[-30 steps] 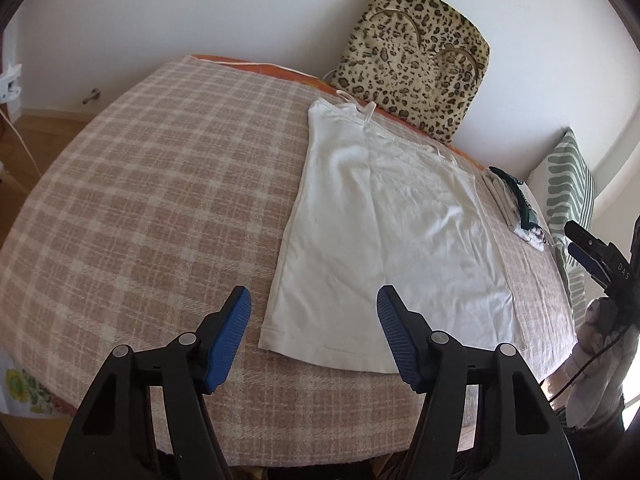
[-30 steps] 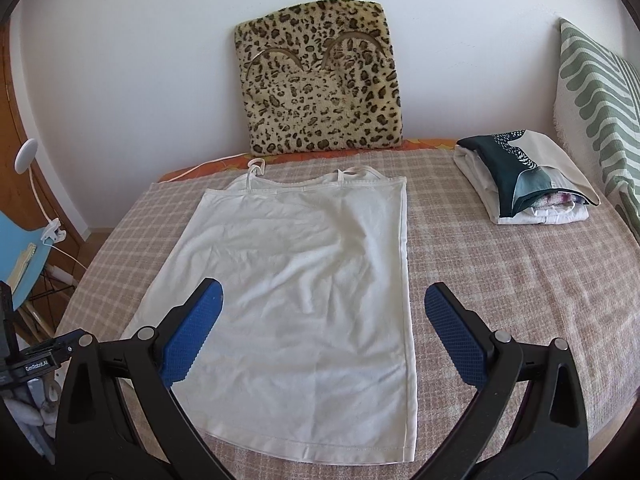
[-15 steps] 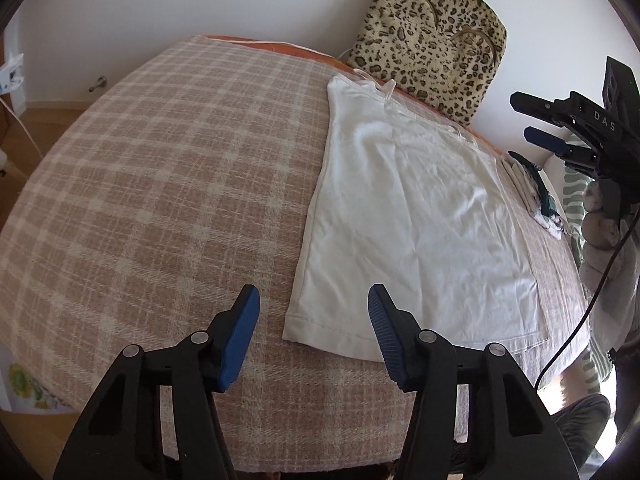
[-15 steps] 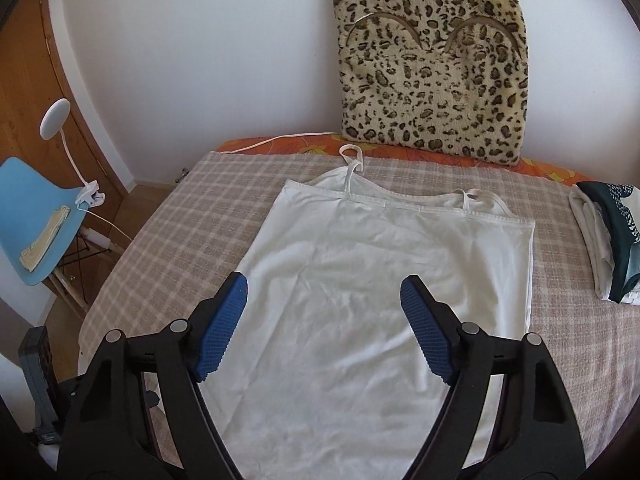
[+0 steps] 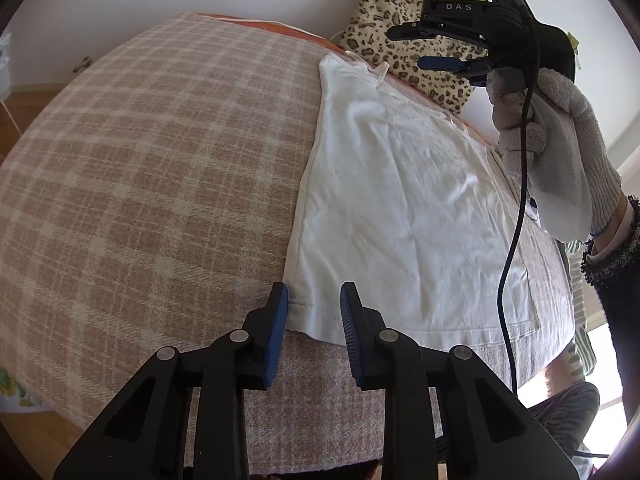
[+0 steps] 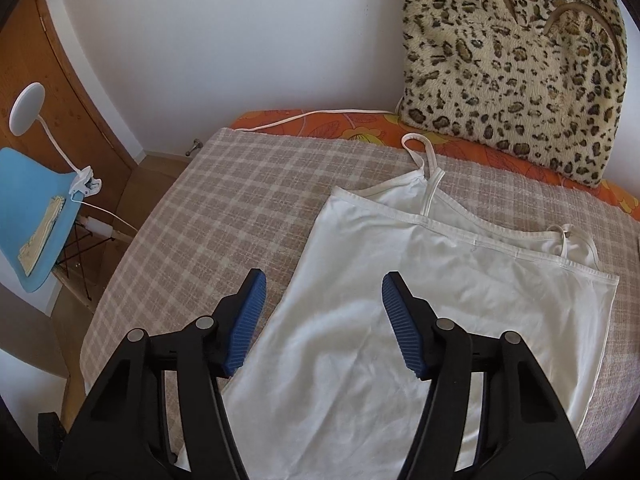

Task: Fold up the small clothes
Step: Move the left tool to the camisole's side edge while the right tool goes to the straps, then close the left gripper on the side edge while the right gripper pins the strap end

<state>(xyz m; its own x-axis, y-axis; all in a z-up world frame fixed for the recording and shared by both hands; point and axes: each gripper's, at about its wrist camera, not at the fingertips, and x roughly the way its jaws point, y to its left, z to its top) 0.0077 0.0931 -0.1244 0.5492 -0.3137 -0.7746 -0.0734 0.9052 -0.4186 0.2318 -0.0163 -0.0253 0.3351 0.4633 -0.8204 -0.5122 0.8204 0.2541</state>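
White strappy cotton camisole [image 5: 404,200] flat, mid checked bedspread [image 5: 140,184]. Left gripper [image 5: 314,312] jaws narrowing astride near hem corner, not gripping. Right gripper [image 6: 320,320] jaws closing, half-wide, empty above side edge. Grasp step; next: pinch, lift, fold.

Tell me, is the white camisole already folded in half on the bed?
No, the white camisole lies spread flat on the plaid blanket, both straps showing at its top.

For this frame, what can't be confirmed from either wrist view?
- Whether the left gripper fingers touch the white camisole: its hem corner sits between them, contact unclear.
- Camisole's near hem, right wrist view: hidden by the right gripper and the frame edge.
- Bed area right of the camisole, left wrist view: blocked by the gloved hand.
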